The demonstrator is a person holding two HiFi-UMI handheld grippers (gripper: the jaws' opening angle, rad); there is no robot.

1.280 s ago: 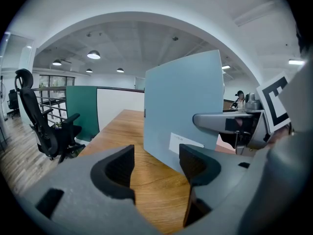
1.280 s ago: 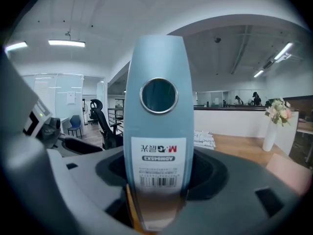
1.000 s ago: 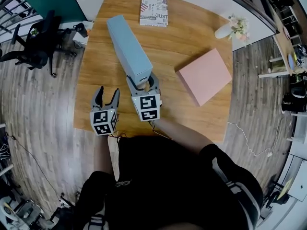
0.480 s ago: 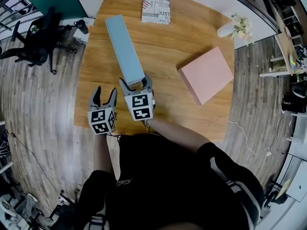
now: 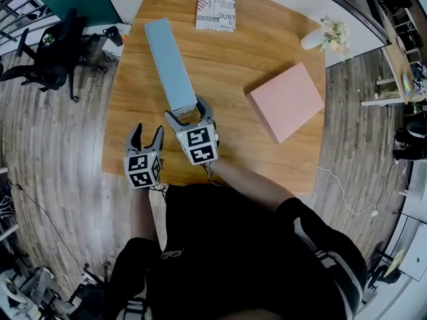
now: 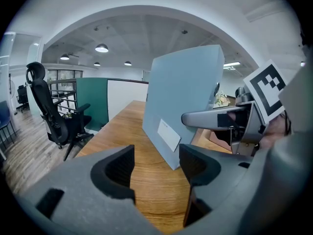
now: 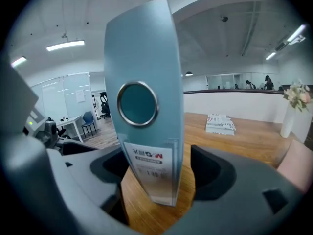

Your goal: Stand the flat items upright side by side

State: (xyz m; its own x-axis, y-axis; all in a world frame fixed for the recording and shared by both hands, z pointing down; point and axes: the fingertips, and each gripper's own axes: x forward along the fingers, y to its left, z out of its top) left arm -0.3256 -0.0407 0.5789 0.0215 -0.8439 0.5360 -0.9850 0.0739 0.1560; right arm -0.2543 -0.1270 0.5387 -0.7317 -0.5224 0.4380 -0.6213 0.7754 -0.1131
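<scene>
The blue file box [image 5: 172,62] stood upright on the wooden table [image 5: 233,59], its foot on the wood near the front edge. In the head view its body ran toward 11 o'clock from the right gripper [image 5: 186,111].

In the right gripper view the box's narrow spine [image 7: 146,106], with its round finger hole and printed label, faced the camera dead ahead at 12 o'clock, between the two jaws. The jaws were released. The one at 9 o'clock lay close against the spine, and a strip of wood showed between the spine and the one at 3 o'clock.

The left gripper [image 5: 148,131] hovered at the table's front edge, at about 8 o'clock from the right one, with its jaws spread and only bare wood between them. In its own view the box's broad side [image 6: 183,102] rose at 1 o'clock, apart from the jaws, leaning slightly.

A pink box [image 5: 285,104] lay flat at 3 o'clock from the file box's foot, well apart. A printed booklet [image 5: 215,9] lay flat at the table's far edge, at 12 o'clock.
</scene>
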